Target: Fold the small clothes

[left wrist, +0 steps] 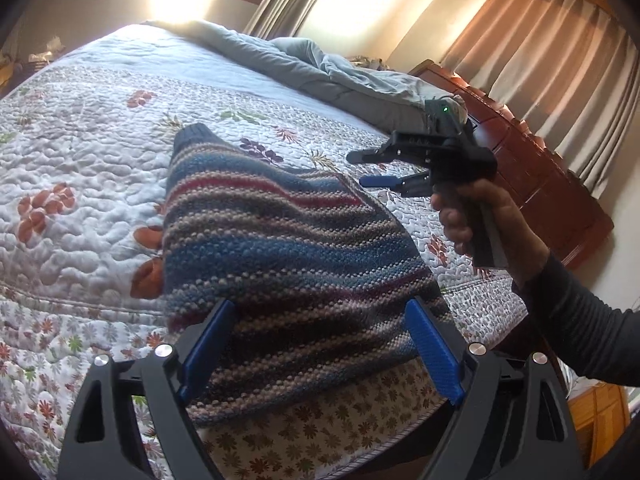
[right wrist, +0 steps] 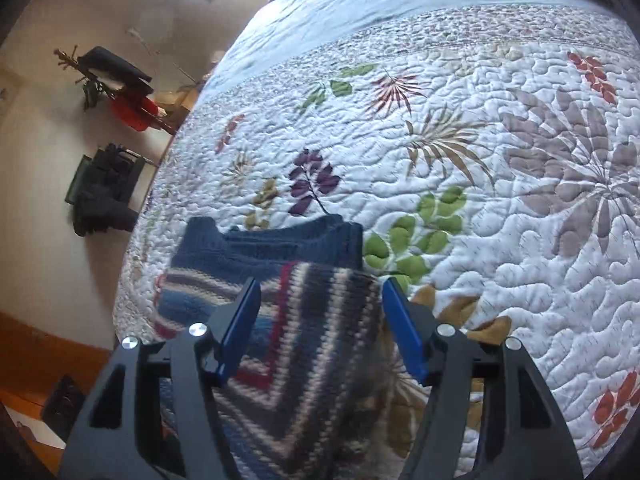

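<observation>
**Striped knit on bed, both claws open**

Striped knit sweater (left wrist: 280, 248) lies on the quilted bedspread (left wrist: 80, 152) near the bed's edge, navy ribbed collar (right wrist: 280, 240) toward the far side. Left gripper (left wrist: 320, 356) has jaws spread wide over the near hem, nothing pinched. Right gripper (right wrist: 320, 328) likewise gaping, hovering at the opposite side. Fabric looks soft, thick, floppy, light; likely to sag and stretch. Best grabbed at hem corners or shoulder edges, taking both layers.
</observation>
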A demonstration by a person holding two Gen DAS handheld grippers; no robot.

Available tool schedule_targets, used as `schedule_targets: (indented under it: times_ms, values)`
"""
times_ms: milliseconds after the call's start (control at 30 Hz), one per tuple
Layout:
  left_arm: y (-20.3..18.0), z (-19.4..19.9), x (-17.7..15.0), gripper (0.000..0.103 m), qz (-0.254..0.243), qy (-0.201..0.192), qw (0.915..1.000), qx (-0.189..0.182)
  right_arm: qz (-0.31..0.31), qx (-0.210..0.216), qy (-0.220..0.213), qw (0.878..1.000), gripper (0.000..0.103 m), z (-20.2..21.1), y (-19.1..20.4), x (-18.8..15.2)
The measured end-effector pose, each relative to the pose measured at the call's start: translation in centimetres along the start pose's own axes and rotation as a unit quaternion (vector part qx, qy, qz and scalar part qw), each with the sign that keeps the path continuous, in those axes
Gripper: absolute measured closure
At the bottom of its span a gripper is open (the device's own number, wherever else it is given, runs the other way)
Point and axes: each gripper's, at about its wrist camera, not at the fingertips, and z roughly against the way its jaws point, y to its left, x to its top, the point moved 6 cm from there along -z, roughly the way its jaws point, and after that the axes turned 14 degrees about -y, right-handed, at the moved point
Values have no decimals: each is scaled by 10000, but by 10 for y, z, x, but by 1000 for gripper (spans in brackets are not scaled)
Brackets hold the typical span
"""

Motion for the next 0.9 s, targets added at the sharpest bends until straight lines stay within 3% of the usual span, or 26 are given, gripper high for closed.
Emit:
schedule_targets:
  times_ms: [67, 100, 133, 267, 367, 500, 600, 700, 767, 833, 900]
  values:
    - [-2, 0, 1, 15, -9, -19, 10000, -8, -173, 174, 109, 9996, 47, -4, -2, -4]
    - [-3, -1, 0, 15, -31, 24, 10000, -16, -231, 278, 186, 9992, 62, -8, -2, -6]
    - [-4, -4, -3, 15, -60, 90, 9999, -5, -152, 308, 174, 9993, 94, -10, 0, -6]
    - [-4, -15, -18, 15, -146, 315, 9993, 117, 373, -11, -180, 9991, 94, -10, -2, 3]
    - [-4, -19, -26, 14, -192, 333, 9992, 136, 205, -105, -61, 9997, 92, -24, -19, -4]
    - [-6, -20, -29, 9, -159, 311, 9992, 196, 227, 6, -281, 9993, 63, -2, -16, -13]
    - [-9, -21, -29, 6, -185, 332, 9990, 219, 488, 172, -673, 9964, 62, 47, 8, -28]
    - [-9, -21, -30, 5, -35, 288, 9994, 186, 778, 447, -485, 9948, 62, 76, 39, -74]
    - [-7, -21, -32, 4, 2, 278, 9994, 189, 950, 246, -270, 9948, 65, 69, 40, -104]
    - [-5, -23, -34, 4, 83, 278, 9995, 150, 1270, -140, -311, 9913, 71, 54, 32, -118]
    - [-4, -23, -35, 4, 159, 288, 9993, 158, 1380, -240, -445, 9891, 71, 58, 31, -119]
